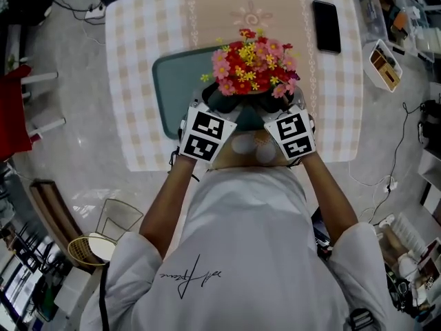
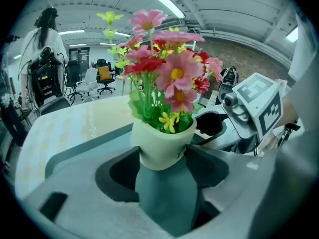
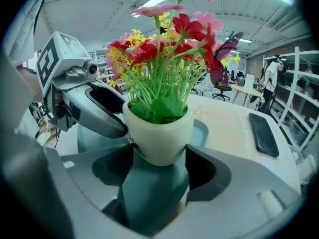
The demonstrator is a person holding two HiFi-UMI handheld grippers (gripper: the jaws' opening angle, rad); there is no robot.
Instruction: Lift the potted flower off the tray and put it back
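The potted flower, a cream pot of red, pink and yellow blooms, stands over the near right part of the teal tray. My left gripper has the pot between its jaws, whose edges meet the pot's sides in the left gripper view. My right gripper grips the pot from the other side, both jaws against its wall. The pot's base is hidden, so whether it rests on the tray I cannot tell. Each gripper's marker cube shows in the other's view.
The tray lies on a table with a checked cloth. A black phone lies at the table's far right. A box stands past the right edge. A wire basket and a red chair stand on the floor at the left.
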